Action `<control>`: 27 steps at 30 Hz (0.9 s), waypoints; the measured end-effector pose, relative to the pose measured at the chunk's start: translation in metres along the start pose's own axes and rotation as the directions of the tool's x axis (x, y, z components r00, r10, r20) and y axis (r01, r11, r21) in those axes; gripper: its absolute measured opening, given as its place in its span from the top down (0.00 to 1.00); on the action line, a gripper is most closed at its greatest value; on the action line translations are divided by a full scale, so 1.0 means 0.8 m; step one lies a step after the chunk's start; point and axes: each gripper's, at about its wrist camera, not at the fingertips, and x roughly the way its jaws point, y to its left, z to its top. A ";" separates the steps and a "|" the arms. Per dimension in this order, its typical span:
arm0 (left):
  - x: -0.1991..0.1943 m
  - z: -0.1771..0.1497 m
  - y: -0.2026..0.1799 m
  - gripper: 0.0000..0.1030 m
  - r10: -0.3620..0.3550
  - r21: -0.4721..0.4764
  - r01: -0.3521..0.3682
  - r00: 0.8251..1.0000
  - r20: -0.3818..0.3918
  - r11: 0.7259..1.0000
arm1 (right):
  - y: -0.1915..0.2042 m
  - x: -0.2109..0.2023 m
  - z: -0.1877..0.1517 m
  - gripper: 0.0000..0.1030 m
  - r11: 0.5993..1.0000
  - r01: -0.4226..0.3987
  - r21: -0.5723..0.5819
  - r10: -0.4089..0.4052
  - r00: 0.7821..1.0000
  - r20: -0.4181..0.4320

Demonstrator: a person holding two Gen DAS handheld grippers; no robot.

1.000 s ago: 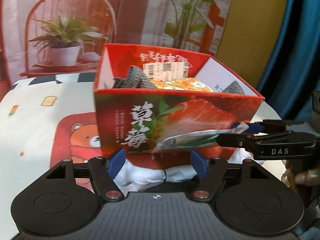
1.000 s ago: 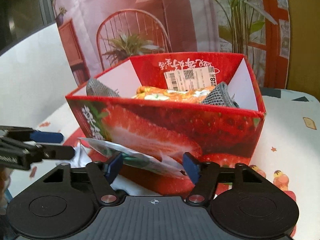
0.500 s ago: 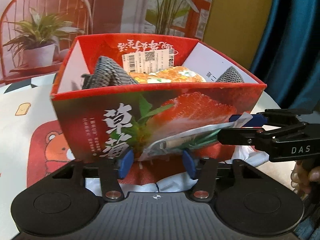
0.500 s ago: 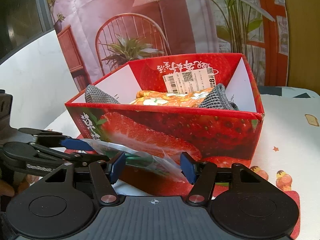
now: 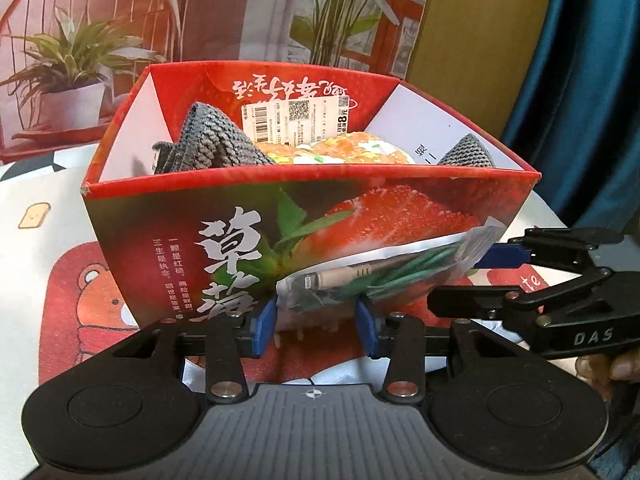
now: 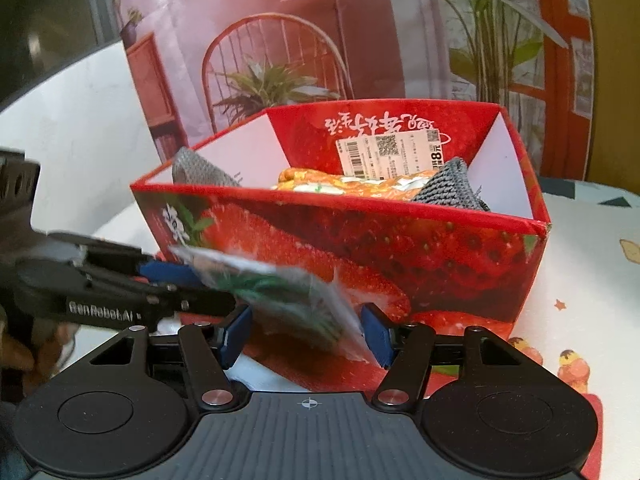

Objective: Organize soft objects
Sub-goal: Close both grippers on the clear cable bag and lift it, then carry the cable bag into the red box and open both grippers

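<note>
A clear plastic bag (image 5: 384, 272) holding a green cable hangs in front of the red strawberry box (image 5: 360, 216). My left gripper (image 5: 316, 326) has the bag's left end between its blue pads. Its jaws are closing and the pads touch the plastic. My right gripper (image 6: 306, 334) is shut across the bag (image 6: 288, 300), which looks blurred there. From the left wrist the right gripper (image 5: 456, 280) comes in from the right at the bag's other end. From the right wrist the left gripper (image 6: 212, 290) enters from the left.
The box (image 6: 440, 248) stands close ahead, holding grey knitted cloth (image 5: 208, 140) and an orange packet (image 5: 340, 152). White cloth (image 5: 344, 372) lies under the grippers on a bear-print tablecloth (image 5: 92, 292). A printed backdrop stands behind, and a blue curtain (image 5: 580, 80) hangs at right.
My left gripper came forward and down to the bag, and its jaws narrowed around the bag's left end. The right gripper kept still, holding the bag.
</note>
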 end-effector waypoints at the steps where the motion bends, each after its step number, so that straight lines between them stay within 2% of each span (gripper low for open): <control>1: 0.001 0.000 -0.001 0.56 0.000 0.003 0.000 1.000 -0.001 1.000 | 0.000 0.002 -0.001 0.46 1.000 0.002 -0.004 -0.002 1.000 -0.003; 3: 0.003 -0.001 -0.001 0.56 0.001 0.003 -0.001 1.000 -0.003 1.000 | 0.000 0.005 -0.002 0.52 1.000 0.004 -0.013 -0.004 1.000 -0.010; 5: 0.004 -0.002 -0.002 0.56 0.003 -0.003 -0.003 1.000 -0.004 1.000 | 0.002 0.010 -0.004 0.68 0.999 0.025 -0.036 -0.026 0.999 -0.019; 10: -0.001 0.000 -0.004 0.57 0.001 -0.015 -0.001 1.000 0.016 1.000 | 0.004 0.012 -0.005 0.77 0.998 0.054 -0.042 -0.055 0.998 -0.019; 20: -0.035 0.012 -0.018 0.57 -0.014 -0.027 0.016 0.996 0.089 1.000 | 0.009 -0.014 0.009 0.78 0.998 0.058 -0.037 -0.057 0.997 0.045; 27: -0.075 0.027 -0.029 0.57 -0.018 -0.031 0.023 0.985 0.170 0.999 | 0.016 -0.045 0.028 0.78 0.998 0.045 -0.041 -0.040 0.993 0.113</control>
